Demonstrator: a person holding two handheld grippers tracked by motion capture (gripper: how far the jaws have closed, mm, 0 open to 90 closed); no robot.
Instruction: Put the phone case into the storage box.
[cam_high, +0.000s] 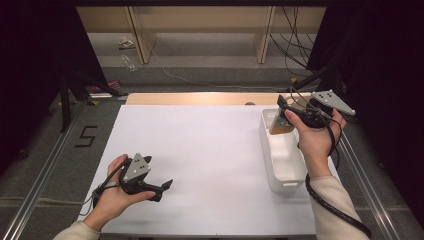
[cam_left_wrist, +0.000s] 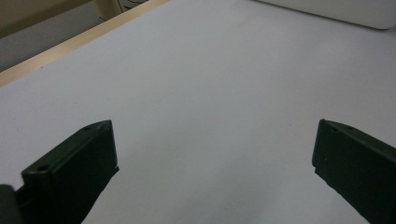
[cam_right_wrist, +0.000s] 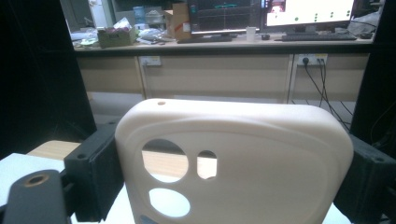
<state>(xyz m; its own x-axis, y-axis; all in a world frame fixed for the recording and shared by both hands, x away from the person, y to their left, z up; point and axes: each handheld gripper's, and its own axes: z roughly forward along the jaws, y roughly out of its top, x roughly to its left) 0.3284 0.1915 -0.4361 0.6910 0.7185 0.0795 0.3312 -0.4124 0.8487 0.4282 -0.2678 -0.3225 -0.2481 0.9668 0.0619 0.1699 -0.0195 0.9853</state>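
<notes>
My right tongs (cam_right_wrist: 224, 172) are clamped on a cream plastic phone case (cam_right_wrist: 261, 154) above the white bin (cam_high: 280, 155); left tongs (cam_left_wrist: 215, 168) gape wide over the counter (cam_high: 200, 150).

The phone case (cam_right_wrist: 233, 158) runs off the bottom edge of the right gripper view, so its lower part is cut off. In the high view it (cam_high: 281, 124) is small and partly behind the right claw (cam_high: 292, 111). The white bin (cam_left_wrist: 336, 10) is cropped by the left gripper view's top edge.
</notes>
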